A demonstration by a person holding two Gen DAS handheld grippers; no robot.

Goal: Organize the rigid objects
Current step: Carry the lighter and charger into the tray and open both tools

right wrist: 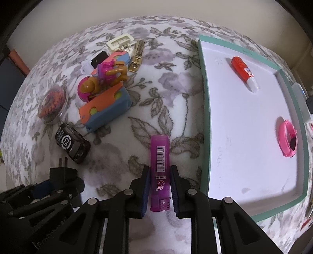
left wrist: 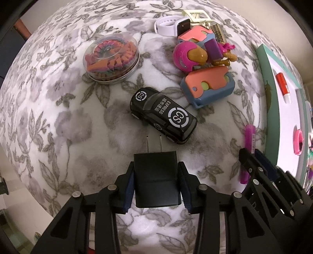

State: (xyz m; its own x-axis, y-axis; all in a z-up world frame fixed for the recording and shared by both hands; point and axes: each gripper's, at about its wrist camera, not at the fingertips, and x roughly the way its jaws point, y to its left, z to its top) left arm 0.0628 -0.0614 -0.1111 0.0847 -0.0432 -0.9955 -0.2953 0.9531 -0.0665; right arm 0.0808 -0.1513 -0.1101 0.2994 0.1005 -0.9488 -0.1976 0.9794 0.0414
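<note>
A black charger plug (left wrist: 156, 181) lies on the floral blanket, prongs pointing away, and my left gripper (left wrist: 156, 166) points straight down with its blue pads pressed on the plug's two sides. My right gripper (right wrist: 159, 169) is shut on a purple lighter (right wrist: 159, 152), just left of the teal-rimmed white tray (right wrist: 205, 117). A red glue tube (right wrist: 243, 73) and a pink band (right wrist: 287, 140) lie in the tray. In the left wrist view the right gripper (left wrist: 252, 162) shows at the right with the lighter (left wrist: 249, 134).
Just beyond the plug lies a black toy car (left wrist: 163, 115). Farther off are a round clear tin (left wrist: 111, 58), an orange and blue case (left wrist: 208, 87), a pink toy figure (left wrist: 193, 54), a white smartwatch (left wrist: 172, 25) and a cream buckle (left wrist: 195, 14).
</note>
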